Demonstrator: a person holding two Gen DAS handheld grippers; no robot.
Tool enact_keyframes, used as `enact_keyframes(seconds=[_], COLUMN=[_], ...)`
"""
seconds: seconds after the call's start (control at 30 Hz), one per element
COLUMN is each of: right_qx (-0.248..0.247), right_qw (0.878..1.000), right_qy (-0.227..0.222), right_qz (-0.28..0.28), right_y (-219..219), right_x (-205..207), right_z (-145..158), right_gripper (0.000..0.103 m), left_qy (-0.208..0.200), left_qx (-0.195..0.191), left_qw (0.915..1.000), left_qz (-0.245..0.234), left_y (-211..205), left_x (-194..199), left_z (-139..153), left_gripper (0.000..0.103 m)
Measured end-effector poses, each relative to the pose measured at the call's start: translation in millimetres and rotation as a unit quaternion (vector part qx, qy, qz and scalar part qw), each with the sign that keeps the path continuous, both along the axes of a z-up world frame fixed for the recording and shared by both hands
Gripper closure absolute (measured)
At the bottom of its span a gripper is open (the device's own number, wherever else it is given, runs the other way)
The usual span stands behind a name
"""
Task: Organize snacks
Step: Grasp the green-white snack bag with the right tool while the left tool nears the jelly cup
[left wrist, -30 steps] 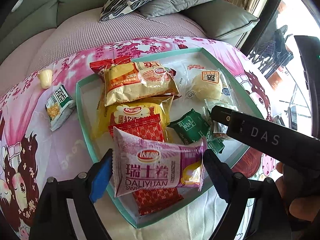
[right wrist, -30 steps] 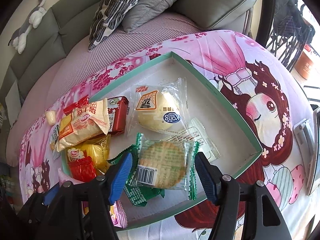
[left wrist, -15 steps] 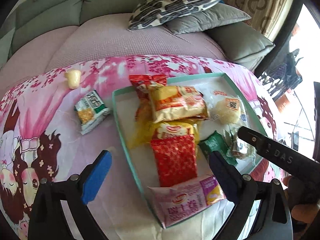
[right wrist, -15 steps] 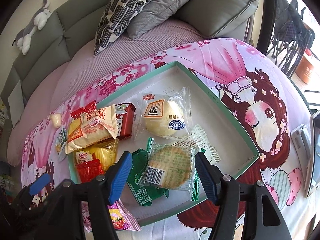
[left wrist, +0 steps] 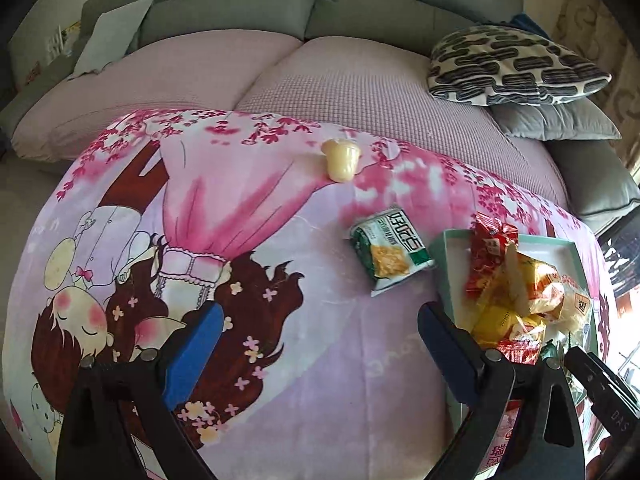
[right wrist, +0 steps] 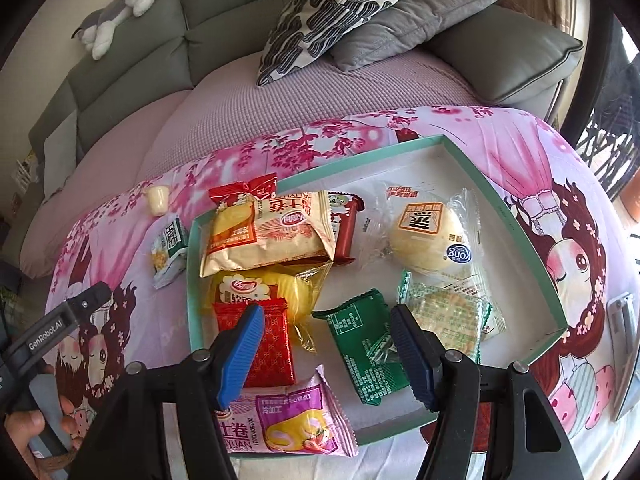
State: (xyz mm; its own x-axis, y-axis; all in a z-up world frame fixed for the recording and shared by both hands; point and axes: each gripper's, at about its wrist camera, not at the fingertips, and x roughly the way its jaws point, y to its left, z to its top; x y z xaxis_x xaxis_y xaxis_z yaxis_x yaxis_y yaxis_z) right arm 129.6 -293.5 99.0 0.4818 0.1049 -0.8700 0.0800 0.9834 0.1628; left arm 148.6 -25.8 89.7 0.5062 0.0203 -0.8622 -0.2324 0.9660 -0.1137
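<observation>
A teal-rimmed tray (right wrist: 516,216) on the pink cartoon cloth holds several snack packs: a cream and red pack (right wrist: 268,236), a yellow pack (right wrist: 256,288), a red pack (right wrist: 260,344), a purple Swiss roll pack (right wrist: 280,420), a dark green pack (right wrist: 360,344), a round cracker (right wrist: 448,316) and a bun (right wrist: 432,236). A green and white pack (left wrist: 390,250) and a pale jelly cup (left wrist: 340,158) lie on the cloth left of the tray (left wrist: 444,276). My left gripper (left wrist: 316,348) is open and empty over the cloth. My right gripper (right wrist: 326,352) is open and empty above the tray's front.
A sofa with a purple cover runs behind the cloth. A patterned cushion (right wrist: 336,4) and grey cushions (right wrist: 416,20) lie at its right. A plush toy (right wrist: 120,0) sits on the sofa back. A grey device (right wrist: 624,344) lies at the cloth's right edge.
My left gripper let go of the purple Swiss roll pack into the tray's front and swung left over the cloth. My right gripper pulled back a little from the round cracker pack.
</observation>
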Motion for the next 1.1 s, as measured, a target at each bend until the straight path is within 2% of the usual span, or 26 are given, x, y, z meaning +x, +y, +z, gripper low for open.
enact_keyframes(seconds=[0.07,0.13,0.23,0.3,0.57,0.77,0.93,1.1], right_qx=[-0.002,-0.002,-0.007,-0.008,0.008,0.005,-0.009,-0.041], right_qw=[1.0,1.0,1.0,1.0,0.995,0.986,0.979,0.974], right_qy=[-0.003,-0.005,-0.009,-0.013,-0.043,-0.022,0.017,0.044], right_qz=[0.006,0.009,0.012,0.02,0.095,0.164,0.202,0.22], right_y=[3,5,10,17,75,136,169,187], right_x=[0,1,2,4,32,76,108,129], right_z=[-1,-1,-1,1,18,7,-13,-31], right_gripper=[0.028,0.015,0.005,0.003,0.003,0.003,0.018,0.024], left_qy=[-0.001,-0.004,-0.006,-0.007,0.004,0.024,0.04,0.058], left_qx=[-0.003,0.0,0.006,0.003,-0.016,-0.017,-0.033,-0.026], left_qw=[1.0,0.9999,0.9998,0.9997,0.9987,0.9989,0.9982,0.998], left_qz=[0.009,0.015,0.02,0.024,0.049,0.036,0.029,0.006], left_y=[6,9,13,17,48,72,94,102], left_x=[-1,-1,0,0,15,42,63,80], left_z=[0,-1,-2,-3,-7,-14,-19,-21], left_gripper=[0.005,0.005,0.004,0.004,0.004,0.004,0.004,0.004])
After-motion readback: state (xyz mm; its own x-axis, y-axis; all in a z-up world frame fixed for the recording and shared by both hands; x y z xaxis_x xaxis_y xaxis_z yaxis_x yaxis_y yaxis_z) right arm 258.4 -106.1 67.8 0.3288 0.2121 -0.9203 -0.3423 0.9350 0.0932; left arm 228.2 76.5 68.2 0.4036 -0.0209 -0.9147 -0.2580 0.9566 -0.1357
